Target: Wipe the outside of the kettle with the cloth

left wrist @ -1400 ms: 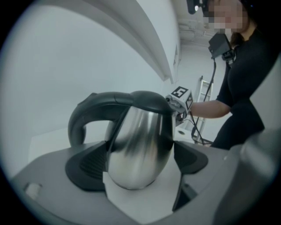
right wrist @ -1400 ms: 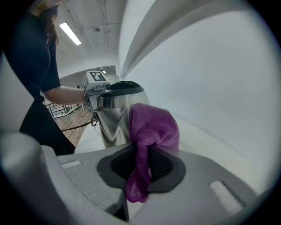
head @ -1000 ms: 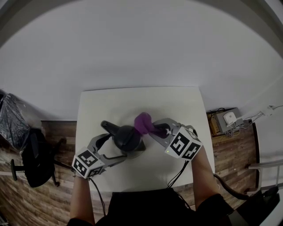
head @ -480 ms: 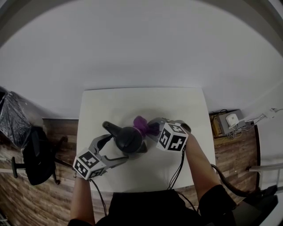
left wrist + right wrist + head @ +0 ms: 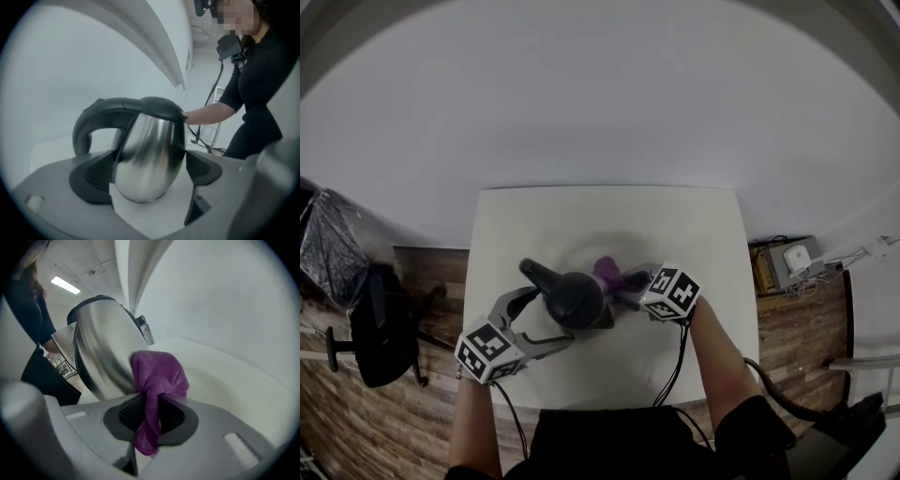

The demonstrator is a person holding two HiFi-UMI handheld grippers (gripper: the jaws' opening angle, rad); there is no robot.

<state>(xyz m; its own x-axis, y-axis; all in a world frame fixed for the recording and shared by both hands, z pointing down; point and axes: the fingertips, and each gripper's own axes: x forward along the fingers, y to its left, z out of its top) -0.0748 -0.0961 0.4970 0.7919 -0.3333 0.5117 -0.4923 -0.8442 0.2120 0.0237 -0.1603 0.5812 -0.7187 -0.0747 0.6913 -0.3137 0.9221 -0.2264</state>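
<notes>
A steel kettle (image 5: 574,298) with a black lid and handle stands on the white table (image 5: 694,225). In the left gripper view its shiny body (image 5: 150,150) fills the space between my left gripper's (image 5: 150,173) two dark pads, which sit against its lower sides. My left gripper (image 5: 546,317) comes at it from the near left. My right gripper (image 5: 623,286) is shut on a purple cloth (image 5: 607,273). In the right gripper view the bunched cloth (image 5: 157,373) rests against the kettle's (image 5: 101,348) steel wall low down, with its tail hanging between the jaws of my right gripper (image 5: 152,411).
A black chair (image 5: 380,328) stands on the wooden floor left of the table. A grey box with cables (image 5: 792,258) lies on the floor at the right. The far half of the table is bare, with a white wall behind it.
My right gripper has gone down the kettle's right side with the cloth and rolled as it sank. The left gripper and the kettle have stayed where they were.
</notes>
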